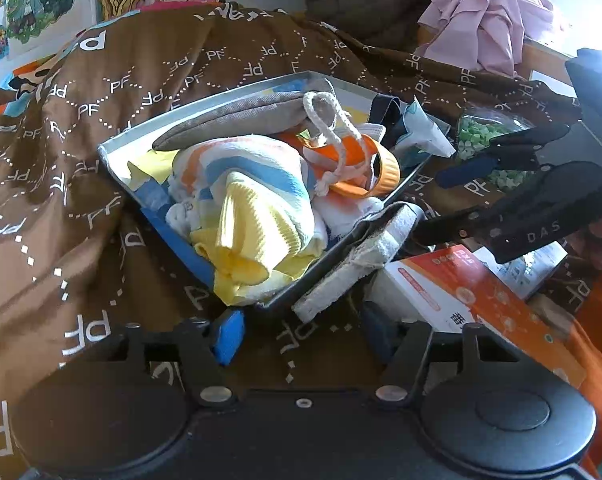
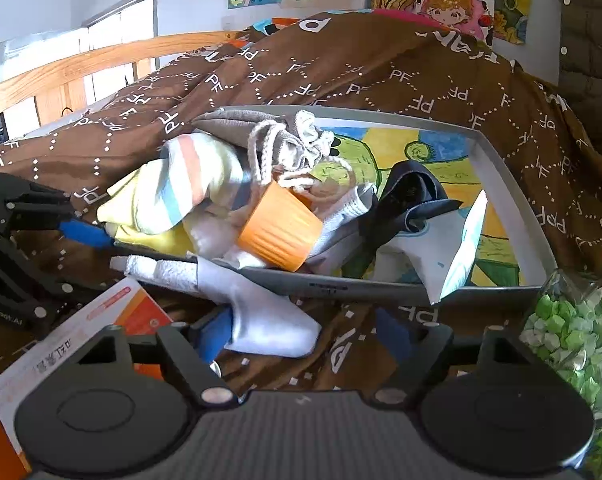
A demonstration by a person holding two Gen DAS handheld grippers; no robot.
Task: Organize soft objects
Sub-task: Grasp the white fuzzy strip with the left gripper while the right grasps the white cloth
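A towel (image 2: pixel 181 184), pouch (image 2: pixel 237 124) and cup (image 2: pixel 279 232) lie in the tray (image 2: pixel 505 176) on the blanket (image 2: pixel 341 72).

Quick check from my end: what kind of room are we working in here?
Most likely a bedroom: a brown quilt printed with PF letters covers what looks like a bed, a wooden bed rail runs behind it, and cartoon posters hang on the wall.

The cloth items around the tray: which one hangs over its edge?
The white sock: it drapes over the tray's near rim beside the right gripper, while the others lie inside.
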